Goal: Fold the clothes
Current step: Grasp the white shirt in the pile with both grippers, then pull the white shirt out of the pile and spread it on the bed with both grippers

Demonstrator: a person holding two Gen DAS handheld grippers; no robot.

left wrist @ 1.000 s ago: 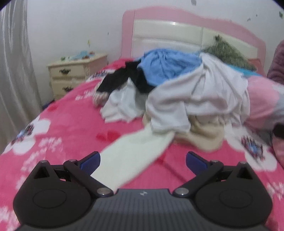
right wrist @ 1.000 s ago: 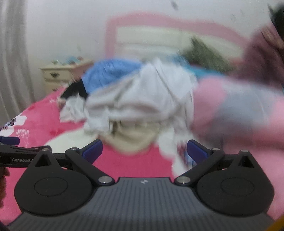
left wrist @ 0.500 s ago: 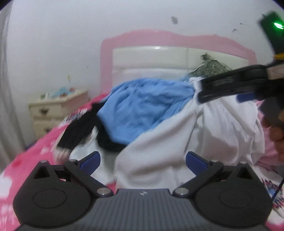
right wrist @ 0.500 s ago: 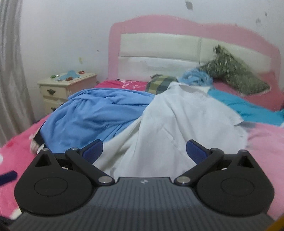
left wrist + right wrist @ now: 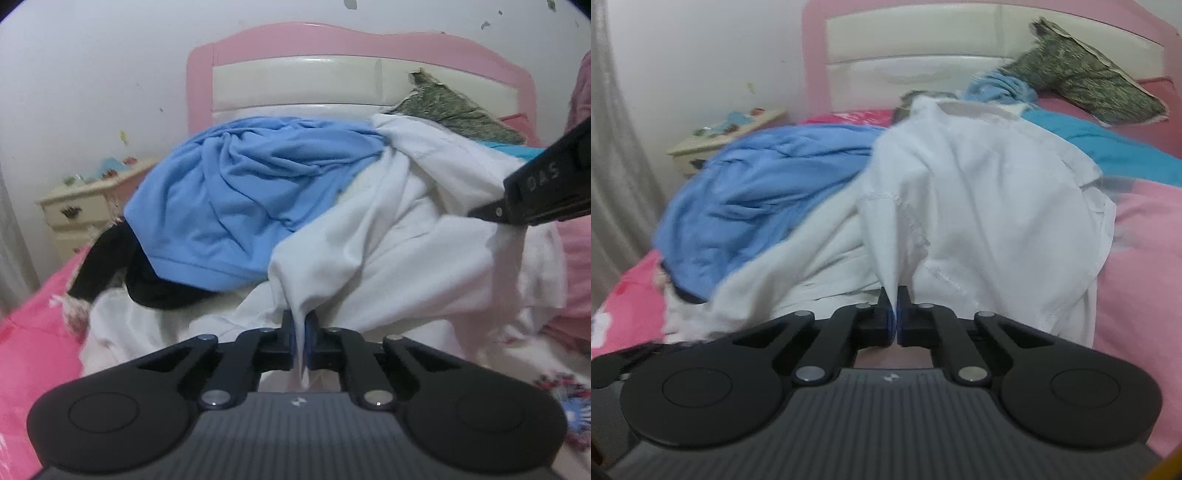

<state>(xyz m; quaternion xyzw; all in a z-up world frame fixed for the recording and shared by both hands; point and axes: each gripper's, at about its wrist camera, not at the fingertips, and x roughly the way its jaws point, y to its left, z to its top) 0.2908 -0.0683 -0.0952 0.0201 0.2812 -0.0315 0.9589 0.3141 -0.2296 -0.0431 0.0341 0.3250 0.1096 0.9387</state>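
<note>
Fingers (image 5: 293, 334) clamped on white garment (image 5: 388, 258)

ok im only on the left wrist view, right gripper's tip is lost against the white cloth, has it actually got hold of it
Observer: Yes. In the right wrist view the right gripper has just closed its jaws, and a fold of the white shirt is pinched between them.
Operator: anything behind the shirt i cant see from here
Observer: A crumpled light blue cloth lies behind it, beside the green pillow.
</note>
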